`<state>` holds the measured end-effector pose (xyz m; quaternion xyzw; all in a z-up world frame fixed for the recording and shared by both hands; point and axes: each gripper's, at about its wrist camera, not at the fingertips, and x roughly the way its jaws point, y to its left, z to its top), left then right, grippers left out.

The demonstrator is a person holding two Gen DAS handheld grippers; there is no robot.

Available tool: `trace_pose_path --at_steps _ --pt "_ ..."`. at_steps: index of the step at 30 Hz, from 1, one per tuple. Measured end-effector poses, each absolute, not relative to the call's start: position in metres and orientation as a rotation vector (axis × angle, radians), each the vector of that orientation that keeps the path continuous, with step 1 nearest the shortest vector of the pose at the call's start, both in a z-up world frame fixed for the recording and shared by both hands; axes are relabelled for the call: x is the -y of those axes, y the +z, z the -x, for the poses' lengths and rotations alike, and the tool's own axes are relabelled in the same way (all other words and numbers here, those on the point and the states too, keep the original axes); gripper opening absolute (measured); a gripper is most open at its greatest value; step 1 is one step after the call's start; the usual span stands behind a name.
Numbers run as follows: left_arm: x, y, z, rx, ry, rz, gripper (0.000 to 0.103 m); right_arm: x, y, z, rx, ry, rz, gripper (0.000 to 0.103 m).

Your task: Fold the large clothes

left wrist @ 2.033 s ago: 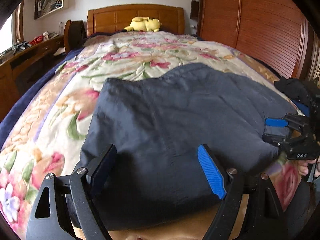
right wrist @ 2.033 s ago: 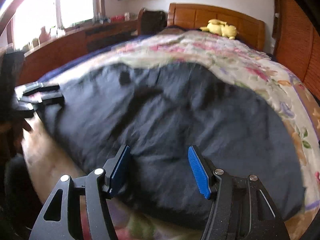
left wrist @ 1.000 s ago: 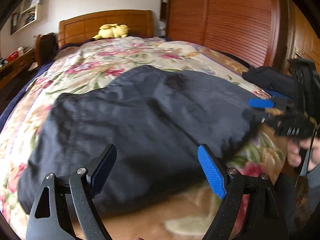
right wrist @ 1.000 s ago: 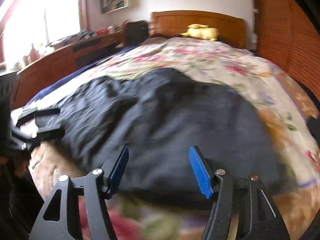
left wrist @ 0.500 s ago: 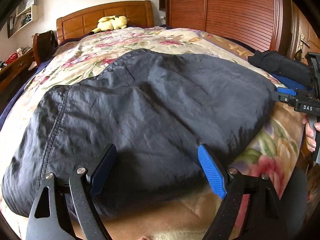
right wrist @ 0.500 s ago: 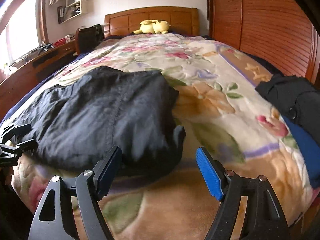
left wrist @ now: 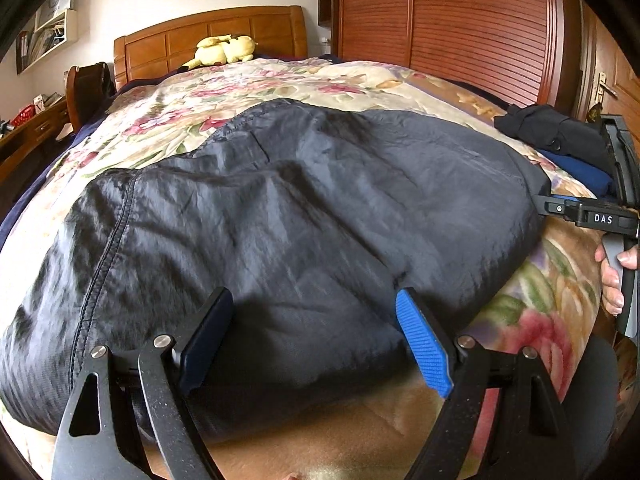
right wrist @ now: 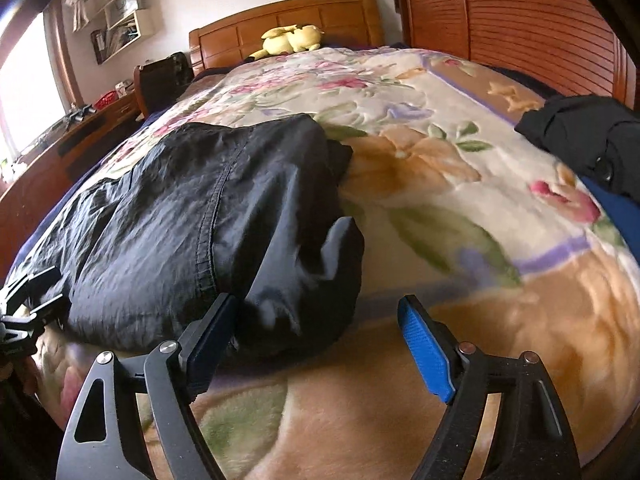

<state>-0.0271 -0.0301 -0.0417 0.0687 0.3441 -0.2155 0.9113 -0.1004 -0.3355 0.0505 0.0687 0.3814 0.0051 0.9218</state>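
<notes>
Bed (left wrist: pixel 360 92) with floral blanket fills both views; wooden headboard (left wrist: pixel 208 40) at its far end, louvred wooden wardrobe (left wrist: pixel 448 20) along its right side. Wooden table (right wrist: pixel 60 148) with clutter runs along the bed's left side, wall shelf (right wrist: pixel 124 20) above it. Dark jacket (left wrist: pixel 304 216) lies spread on the near part of the bed, crumpled, seam visible. Pile of dark and blue clothes (left wrist: pixel 560 140) sits at the bed's right edge, apart from the jacket. Yellow plush toy (left wrist: pixel 224 50) lies against the headboard.

Left tongs (left wrist: pixel 316 336): released, spread wide, low over the jacket's near edge, nothing between the pads. Right tongs (right wrist: pixel 318 336): also released, at the jacket's right corner; left pad (right wrist: pixel 208 340) is just at the fabric edge, right pad over bare blanket. Contact unclear.
</notes>
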Motion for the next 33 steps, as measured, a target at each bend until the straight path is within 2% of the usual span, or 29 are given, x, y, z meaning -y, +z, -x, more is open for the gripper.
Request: trace_pose_path --at_steps 3,8,10,14,17,23,33 --pt "0.029 -0.043 0.027 -0.706 -0.447 -0.134 0.084 0.335 0.048 0.097 -0.797 0.029 -0.176 0.083" --pt "0.027 -0.044 0.028 -0.698 -0.454 -0.122 0.084 0.336 0.043 0.091 -0.815 0.13 -0.246 0.053" --pt "0.027 -0.045 0.029 -0.692 -0.456 -0.119 0.084 0.334 0.042 0.091 -0.816 0.137 -0.237 0.048" --pt "0.027 -0.046 0.029 -0.691 -0.458 -0.11 0.084 0.332 0.043 0.093 -0.798 0.166 -0.23 0.031" --pt "0.027 -0.046 0.03 -0.69 -0.459 -0.109 0.084 0.331 0.045 0.095 -0.784 0.165 -0.211 0.023" --pt "0.026 -0.046 0.03 -0.691 -0.457 -0.108 0.084 0.327 0.057 0.102 -0.727 0.17 -0.191 0.015" --pt "0.025 -0.044 0.031 -0.691 -0.454 -0.107 0.084 0.31 0.092 0.118 -0.618 0.204 -0.124 0.013"
